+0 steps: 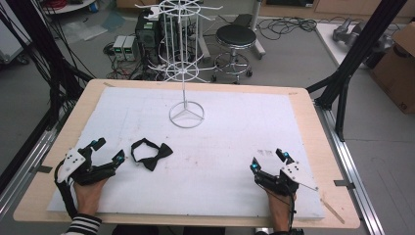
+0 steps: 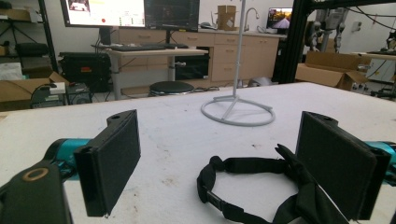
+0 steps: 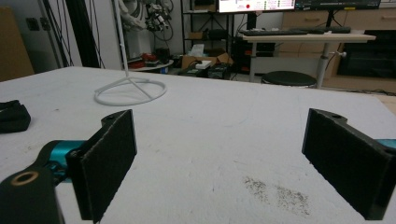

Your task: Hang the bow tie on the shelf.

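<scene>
A black bow tie [image 1: 152, 153] with its neck strap lies flat on the white mat, left of centre. My left gripper [image 1: 108, 151] rests open just to its left; in the left gripper view the bow tie [image 2: 261, 189] lies ahead between the jaws, toward the right one. A white wire display stand [image 1: 186, 115] with hooked arms stands on its ring base at the back middle of the mat, also seen as stand base [image 2: 237, 111] and stand base [image 3: 130, 91]. My right gripper [image 1: 268, 160] sits open at the front right with nothing between its jaws.
The white mat [image 1: 235, 127] covers a wooden table [image 1: 313, 122]. A dark smudge [image 3: 278, 191] marks the mat ahead of the right gripper. Beyond the far edge stand a black stool [image 1: 235, 44], electronics boxes and cables; black frame posts flank both sides.
</scene>
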A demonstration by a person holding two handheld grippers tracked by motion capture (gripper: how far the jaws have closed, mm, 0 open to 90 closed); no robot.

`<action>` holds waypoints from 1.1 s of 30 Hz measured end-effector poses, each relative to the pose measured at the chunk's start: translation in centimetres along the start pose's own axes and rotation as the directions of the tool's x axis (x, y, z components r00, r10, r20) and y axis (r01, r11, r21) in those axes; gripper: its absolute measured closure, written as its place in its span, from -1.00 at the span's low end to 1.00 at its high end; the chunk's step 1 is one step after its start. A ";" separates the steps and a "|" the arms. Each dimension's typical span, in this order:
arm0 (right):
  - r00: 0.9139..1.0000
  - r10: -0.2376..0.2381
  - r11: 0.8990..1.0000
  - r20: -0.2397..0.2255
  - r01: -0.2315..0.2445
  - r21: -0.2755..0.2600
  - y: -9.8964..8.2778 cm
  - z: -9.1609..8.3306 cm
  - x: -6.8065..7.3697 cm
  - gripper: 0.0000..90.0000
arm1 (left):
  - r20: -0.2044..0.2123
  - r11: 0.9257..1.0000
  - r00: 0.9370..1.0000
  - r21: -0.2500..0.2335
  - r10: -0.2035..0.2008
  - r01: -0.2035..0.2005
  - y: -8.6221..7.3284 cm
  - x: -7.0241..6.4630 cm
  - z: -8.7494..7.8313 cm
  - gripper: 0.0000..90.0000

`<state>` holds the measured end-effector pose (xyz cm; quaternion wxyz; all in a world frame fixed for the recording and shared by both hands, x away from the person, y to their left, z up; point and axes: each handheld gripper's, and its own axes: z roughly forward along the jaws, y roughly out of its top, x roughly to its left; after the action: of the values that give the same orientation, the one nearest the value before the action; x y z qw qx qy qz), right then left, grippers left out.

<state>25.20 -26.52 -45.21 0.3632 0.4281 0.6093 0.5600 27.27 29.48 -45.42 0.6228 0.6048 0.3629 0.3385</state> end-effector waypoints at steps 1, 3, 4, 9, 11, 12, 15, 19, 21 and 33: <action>1.000 0.000 1.000 0.000 0.000 0.000 0.0 0.0 0.0 -0.80 | 0.000 1.000 1.000 0.000 0.000 0.000 0.0 0.0 0.0 -0.68; 1.000 0.001 1.000 -0.002 -0.001 0.000 0.0 0.0 0.0 -0.80 | 0.000 1.000 1.000 -0.001 0.000 0.000 0.0 0.0 0.0 -0.68; 1.000 0.000 1.000 -0.002 0.000 0.000 0.0 0.0 0.0 -0.80 | -0.001 1.000 1.000 -0.001 0.001 -0.001 0.0 0.0 0.0 -0.68; 1.000 -0.001 1.000 -0.007 0.001 -0.002 0.0 0.0 0.0 -0.80 | -0.004 1.000 1.000 0.002 -0.001 0.001 0.0 0.0 0.0 -0.68; 1.000 -0.005 1.000 -0.006 0.005 -0.003 0.0 0.0 0.0 -0.80 | -0.008 1.000 1.000 0.004 0.000 0.000 0.0 -0.1 0.1 -0.68; 1.000 -0.005 1.000 -0.009 0.005 -0.001 0.0 0.0 0.0 -0.80 | -0.008 1.000 1.000 0.005 0.000 0.000 0.0 -0.1 0.1 -0.68; 1.000 -0.005 1.000 -0.009 0.005 -0.002 0.0 0.0 0.1 -0.80 | -0.011 1.000 1.000 0.004 0.000 0.000 0.0 -0.1 0.1 -0.68; 1.000 -0.011 1.000 -0.008 0.011 -0.003 0.0 0.0 0.1 -0.80 | -0.032 1.000 0.999 0.007 0.010 -0.010 0.0 -0.2 0.1 -0.68; 1.000 -0.007 1.000 -0.007 0.007 -0.004 0.0 0.0 0.1 -0.80 | -0.035 1.000 0.999 0.010 0.009 -0.009 0.0 -0.2 0.1 -0.68; 1.000 0.002 1.000 -0.004 -0.002 -0.002 0.0 0.0 0.1 -0.80 | -0.035 0.999 0.999 0.042 -0.018 0.020 0.2 0.1 0.4 -0.69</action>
<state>25.16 -26.47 -45.21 0.3620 0.4273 0.6091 0.5615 27.67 29.32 -45.26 0.6068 0.6084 0.3864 0.3351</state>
